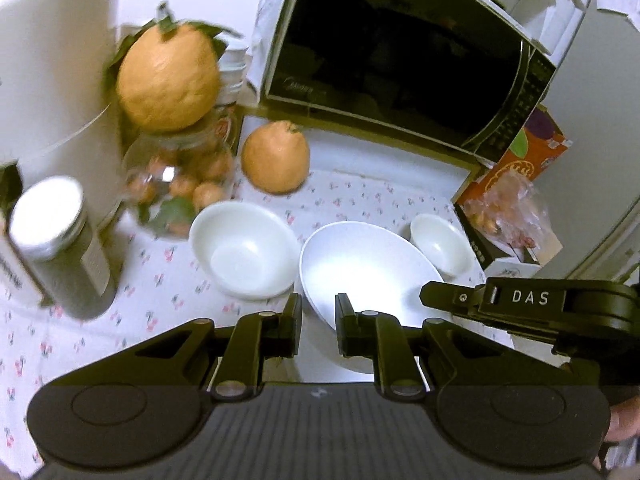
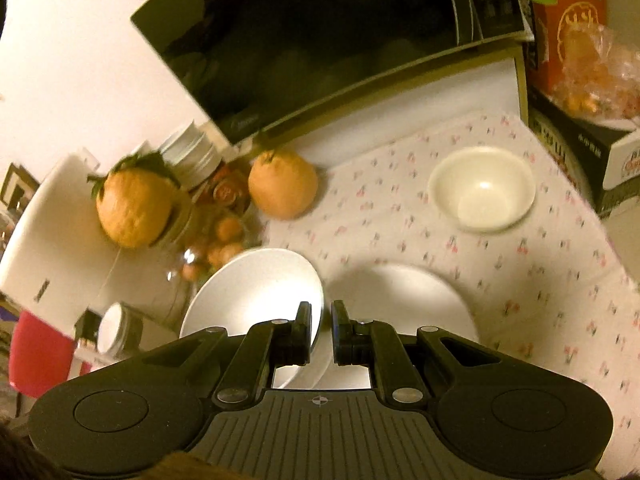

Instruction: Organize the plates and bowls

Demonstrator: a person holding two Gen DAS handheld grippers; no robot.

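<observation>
smooth round white glazed bowl (image 1: 356, 264)

Left gripper (image 1: 318, 322): black two-finger linkage, silver pivot pins, ribbed grey base, round caps either side. Right gripper (image 2: 321, 330): identical, white "DAS" lettering on its side, small crosshair mark on base.

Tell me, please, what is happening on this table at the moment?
A person is sorting white dishes with a handheld claw in each hand. The left claw and the right claw are both closed on the rim of the large bowl, on opposite sides, so it seems to be held between them. A medium bowl and a small bowl sit untouched on the flowered tablecloth, in front of the microwave.
</observation>
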